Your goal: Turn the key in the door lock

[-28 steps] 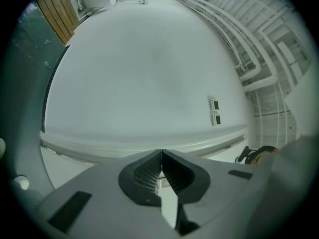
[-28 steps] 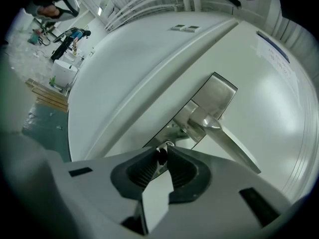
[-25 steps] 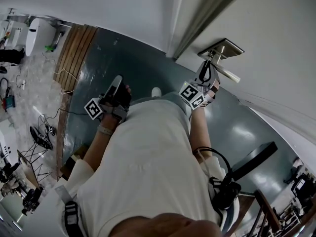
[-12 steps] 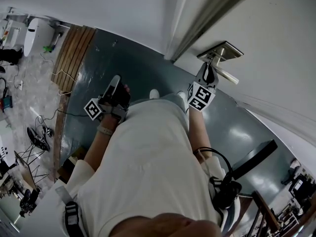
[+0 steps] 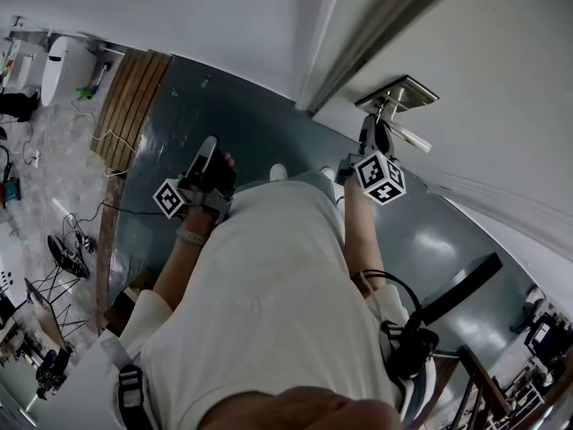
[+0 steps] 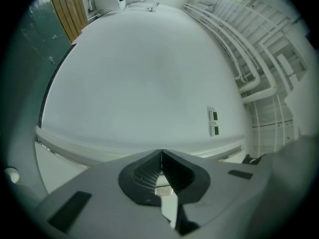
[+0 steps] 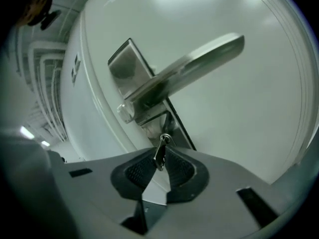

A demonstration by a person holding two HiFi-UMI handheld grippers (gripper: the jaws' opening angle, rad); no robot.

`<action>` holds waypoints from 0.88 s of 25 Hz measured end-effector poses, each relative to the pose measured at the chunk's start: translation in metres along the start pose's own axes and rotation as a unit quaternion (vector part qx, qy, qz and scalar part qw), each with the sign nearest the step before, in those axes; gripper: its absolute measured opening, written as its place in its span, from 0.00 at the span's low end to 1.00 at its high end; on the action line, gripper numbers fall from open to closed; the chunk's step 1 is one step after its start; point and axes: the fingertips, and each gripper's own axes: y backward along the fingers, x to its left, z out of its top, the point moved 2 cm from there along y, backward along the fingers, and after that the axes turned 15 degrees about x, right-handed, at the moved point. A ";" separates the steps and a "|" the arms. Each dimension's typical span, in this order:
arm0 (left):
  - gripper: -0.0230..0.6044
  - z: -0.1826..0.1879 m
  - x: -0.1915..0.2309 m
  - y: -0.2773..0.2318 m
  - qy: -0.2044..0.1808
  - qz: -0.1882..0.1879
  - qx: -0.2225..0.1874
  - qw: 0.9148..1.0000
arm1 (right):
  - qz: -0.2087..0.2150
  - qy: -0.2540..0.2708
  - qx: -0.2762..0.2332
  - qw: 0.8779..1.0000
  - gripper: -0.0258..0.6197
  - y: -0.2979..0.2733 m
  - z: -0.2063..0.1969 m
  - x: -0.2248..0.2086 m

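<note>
White door [image 5: 501, 79] over dark floor [image 5: 224, 97]: key turn under way.
Right gripper [image 5: 373, 133] pinches the key [image 7: 159, 156] in the lock below the lever handle [image 7: 199, 66]; its marker cube [image 5: 382, 177] has rolled rightward since 1 second ago. Left gripper [image 5: 208, 164], jaws pressed together and empty, has stayed put.
</note>
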 end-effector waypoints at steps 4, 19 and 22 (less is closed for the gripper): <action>0.05 0.003 0.002 0.005 0.007 -0.005 -0.011 1.000 | 0.059 -0.098 -0.007 0.993 0.11 0.001 -0.002 0.001; 0.05 0.008 0.005 0.012 0.017 -0.009 -0.027 0.999 | 0.225 -0.409 -0.032 0.884 0.13 0.003 -0.011 -0.009; 0.05 0.008 0.007 0.013 0.020 -0.009 -0.030 0.999 | 0.272 -0.459 -0.045 0.844 0.14 0.002 -0.014 -0.011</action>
